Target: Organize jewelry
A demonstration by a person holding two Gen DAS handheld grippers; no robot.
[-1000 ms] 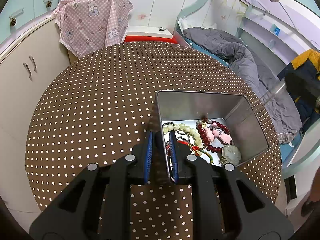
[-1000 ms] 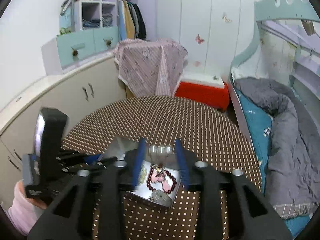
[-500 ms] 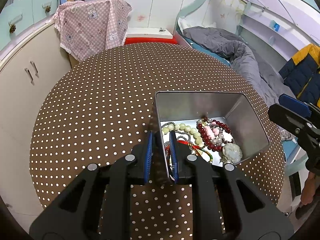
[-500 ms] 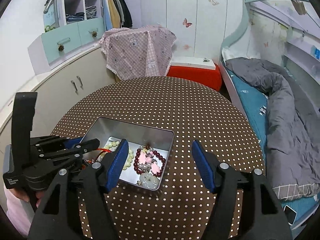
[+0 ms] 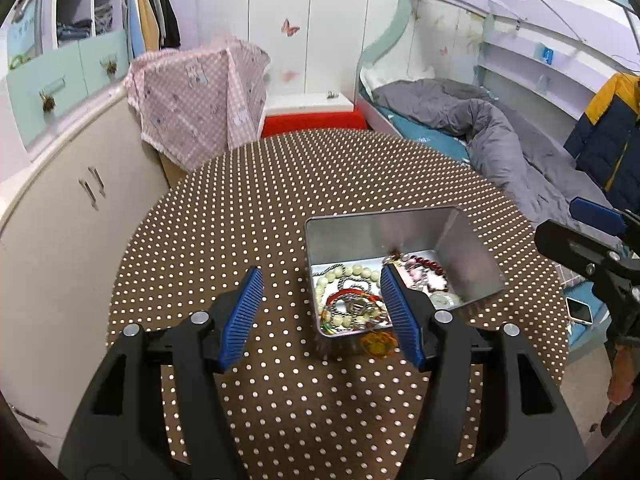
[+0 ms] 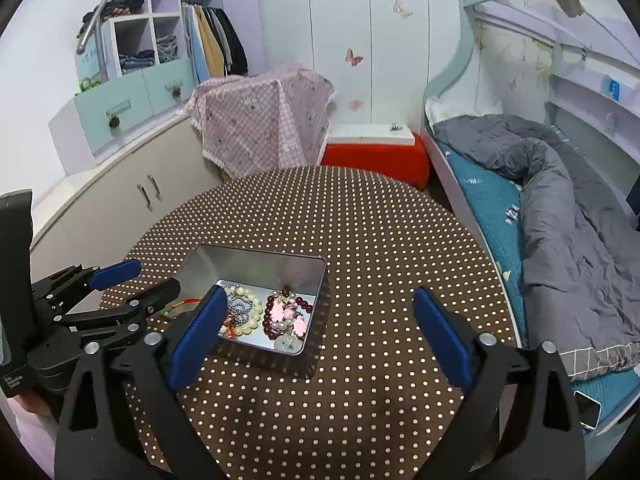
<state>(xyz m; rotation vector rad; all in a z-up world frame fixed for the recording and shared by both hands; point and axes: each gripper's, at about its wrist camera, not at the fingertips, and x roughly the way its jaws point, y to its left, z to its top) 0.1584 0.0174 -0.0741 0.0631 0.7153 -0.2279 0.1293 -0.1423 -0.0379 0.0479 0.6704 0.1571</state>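
**Both grippers let go of the tin**

A sec ago the left gripper (image 5: 320,312) is pinched on the tin's (image 5: 472,248) near-left wall, jaws nearly together. Now those jaws are opening, w/ nothing pressed between the pads: the wall is free and the gripper sits higher and further back from the tin. The right gripper (image 6: 320,336) was straddling the tin's near corner a sec ago; now its jaws are spread about as wide as they go and still opening, nothing gripped.

Reading: the tin looks placed and released, resting flat on the dotted table (image 5: 240,208). Jewelry is piled inside, so prob. the organizing is near done or a new piece is next. Can't tell which.

Where things lie:
- Left view: tin is ahead and right of centre. The right pad (image 5: 400,320) overlaps the tin's near-right part in the picture; the left pad is well clear over bare table.
- An amber piece (image 5: 378,342) lies outside the tin, just at its near wall, close to the right pad.
- Right view: tin sits ahead-left; the left pad (image 6: 196,336) overlaps its near-left corner, the right pad is well apart over table.
- Beads (image 6: 246,312) and the dark red bracelet (image 6: 288,314) sit on the tin floor, untouched by any pad.
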